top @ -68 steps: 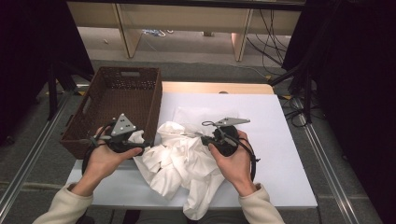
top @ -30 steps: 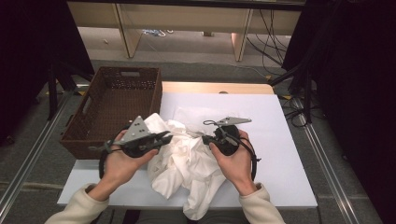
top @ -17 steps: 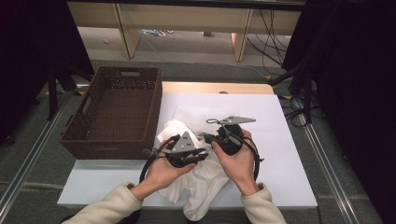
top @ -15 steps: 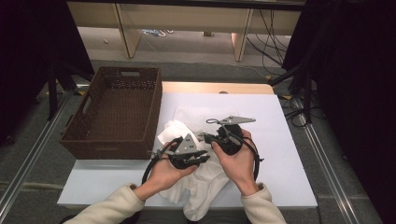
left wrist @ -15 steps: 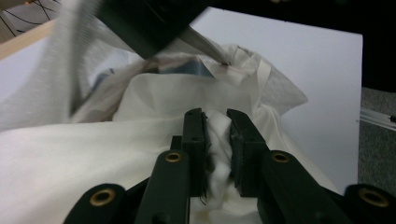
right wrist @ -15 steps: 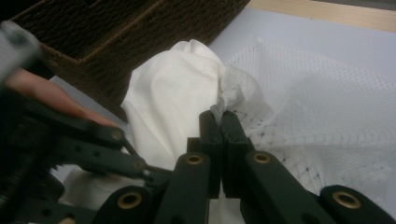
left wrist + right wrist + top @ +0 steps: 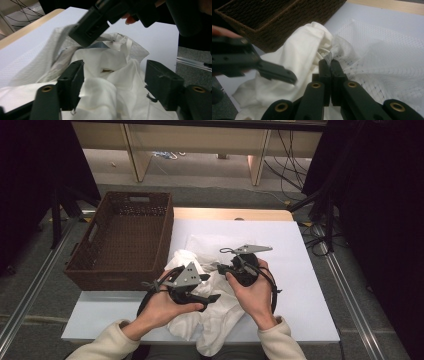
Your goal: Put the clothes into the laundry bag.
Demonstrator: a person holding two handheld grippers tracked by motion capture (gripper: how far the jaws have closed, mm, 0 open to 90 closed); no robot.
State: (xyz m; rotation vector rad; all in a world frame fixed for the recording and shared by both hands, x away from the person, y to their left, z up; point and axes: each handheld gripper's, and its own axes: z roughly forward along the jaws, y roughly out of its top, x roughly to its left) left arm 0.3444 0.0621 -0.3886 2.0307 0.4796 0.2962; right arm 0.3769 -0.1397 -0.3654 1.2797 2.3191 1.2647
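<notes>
I had the white garment (image 7: 215, 315) lying crumpled just beside the wicker basket (image 7: 122, 237), on the white table (image 7: 310, 285), its lower end hanging over the near edge, and beneath its far side lay a mesh laundry bag (image 7: 210, 245), flat and partly hidden by the cloth. My right gripper (image 7: 329, 65) was closed tight on the bag's edge where its seam met the garment, holding that lip up a little. My left gripper (image 7: 113, 82) had just been opening — its jaws stood wide apart around a raised fold of the garment, the cloth between them but not pinched. The step in hand, as I judged it, was to take a fresh hold of the garment and feed it into the bag's mouth. To do that well I reckoned the left jaws had to sink deeper over the fold before closing, so they caught a thick bunch rather than a thin skin of fabric, and the right had to keep the lip lifted and steady so the opening did not collapse. The basket, just left of the garment, was empty — bare weave down to its floor. Whether any of the cloth already sat inside the bag I could not tell.
</notes>
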